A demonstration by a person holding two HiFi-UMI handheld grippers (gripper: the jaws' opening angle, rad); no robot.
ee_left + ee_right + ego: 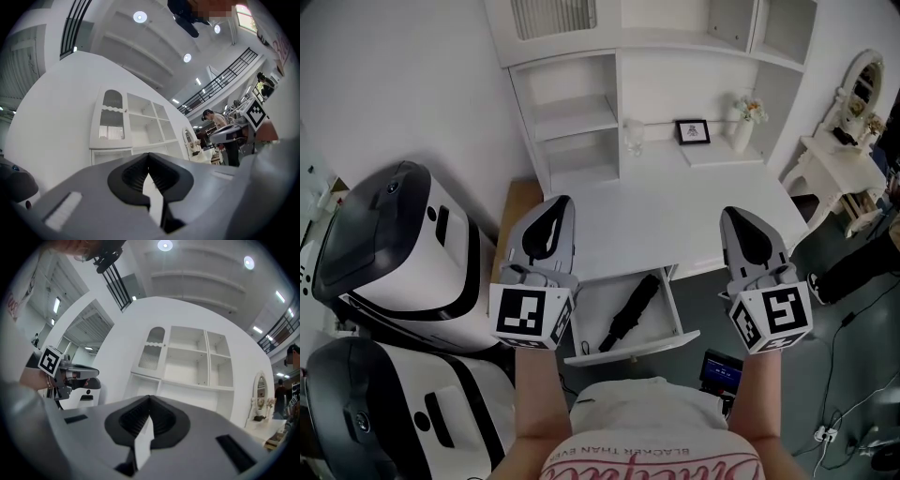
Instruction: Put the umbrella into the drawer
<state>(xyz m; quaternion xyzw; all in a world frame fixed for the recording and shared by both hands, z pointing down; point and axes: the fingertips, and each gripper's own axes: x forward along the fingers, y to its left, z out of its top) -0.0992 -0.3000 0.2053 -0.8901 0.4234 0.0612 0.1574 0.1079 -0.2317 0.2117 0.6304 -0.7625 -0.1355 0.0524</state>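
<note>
A folded black umbrella [630, 314] lies slantwise inside the open drawer [633, 349] of a white desk [675, 220]. My left gripper [551, 202] is held up over the desk's left edge, jaws shut with nothing between them. Over the desk's right edge, my right gripper [736, 214] is shut and empty too. Both are above the drawer and apart from the umbrella. In the left gripper view the left gripper [149, 154] points at the white shelf unit, tips together. The right gripper view shows the right gripper [150, 397] the same way.
Two large white and black machines [403, 248] [394, 412] stand at the left. On the desk's back shelf stand a picture frame [693, 131], a vase [742, 122] and a glass [635, 136]. A white dressing table [834, 164] stands at the right.
</note>
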